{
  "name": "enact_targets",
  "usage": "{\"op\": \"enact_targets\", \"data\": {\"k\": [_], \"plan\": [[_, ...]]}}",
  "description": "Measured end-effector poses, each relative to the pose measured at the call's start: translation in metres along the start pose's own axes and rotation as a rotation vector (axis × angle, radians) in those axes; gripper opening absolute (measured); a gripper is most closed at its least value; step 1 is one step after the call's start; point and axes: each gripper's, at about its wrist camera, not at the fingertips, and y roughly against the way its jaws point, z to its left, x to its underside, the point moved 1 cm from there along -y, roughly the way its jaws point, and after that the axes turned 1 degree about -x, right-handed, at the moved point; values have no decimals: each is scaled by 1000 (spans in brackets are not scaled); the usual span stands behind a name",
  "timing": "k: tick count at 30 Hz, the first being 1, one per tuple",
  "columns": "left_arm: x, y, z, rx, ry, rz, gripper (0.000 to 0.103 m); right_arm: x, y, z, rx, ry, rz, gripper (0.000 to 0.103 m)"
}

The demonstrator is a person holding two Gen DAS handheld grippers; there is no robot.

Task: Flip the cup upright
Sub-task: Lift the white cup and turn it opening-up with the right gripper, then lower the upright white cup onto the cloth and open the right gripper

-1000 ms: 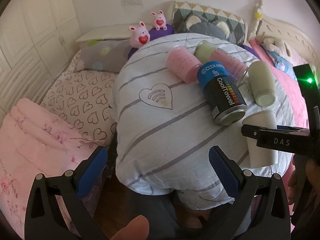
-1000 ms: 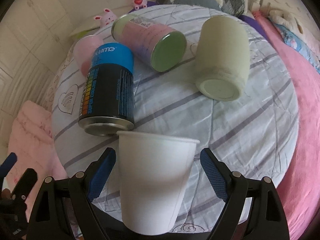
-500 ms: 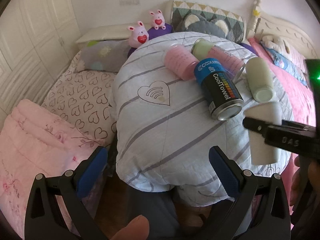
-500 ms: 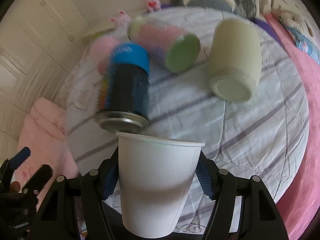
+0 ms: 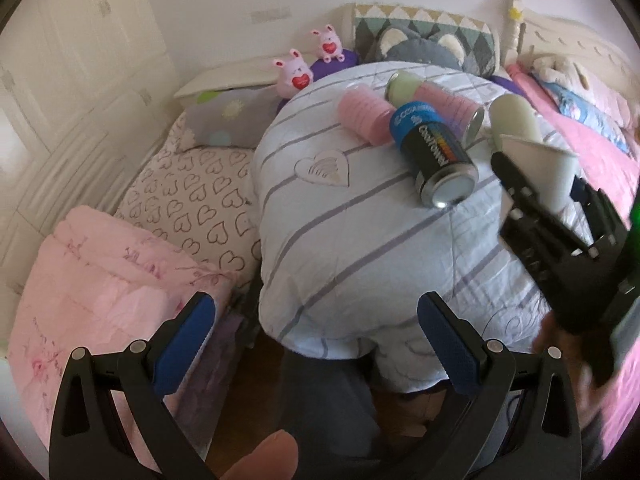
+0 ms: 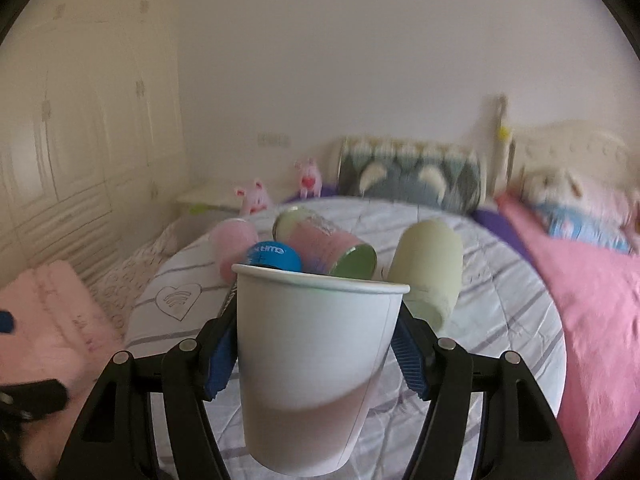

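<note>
White paper cup [image 6: 316, 356], rim up, pinched in our right gripper [image 6: 316, 344].
Our left gripper [image 5: 316, 344] hangs spread wide, holding nothing.

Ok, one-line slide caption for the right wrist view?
Right gripper shut on the white paper cup, rim up, above the striped quilt.

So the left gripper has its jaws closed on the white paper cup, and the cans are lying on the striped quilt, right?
Not the left one. The right gripper has its jaws closed on the white paper cup, as the right wrist view shows. The left gripper is open and holds nothing. The cans do lie on the striped quilt.
</note>
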Motion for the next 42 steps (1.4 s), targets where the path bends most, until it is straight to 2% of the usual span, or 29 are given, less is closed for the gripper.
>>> {"op": "enact_targets", "data": {"k": [6, 11, 15, 17, 18, 22, 33, 42], "plan": [[13, -5, -1, -39, 9, 30, 102, 30, -1, 2, 24, 27, -28, 68], [17, -3, -3, -56, 7, 32, 102, 37, 17, 7, 35, 65, -74, 68], [18, 1, -5, -57, 2, 28, 102, 43, 21, 9, 25, 74, -58, 69], [20, 4, -7, -59, -2, 24, 102, 46, 26, 12, 22, 76, -55, 75], [20, 4, -7, -57, -2, 24, 102, 46, 28, 12, 18, 80, -54, 83], [21, 9, -11, -54, -5, 19, 102, 47, 32, 15, -16, 106, -40, 84], [22, 22, -14, -43, 3, 0, 102, 35, 50, 4, -33, 100, -55, 84], [13, 30, -25, -8, 16, -22, 102, 4, 92, -11, -49, 90, -69, 84]]}}
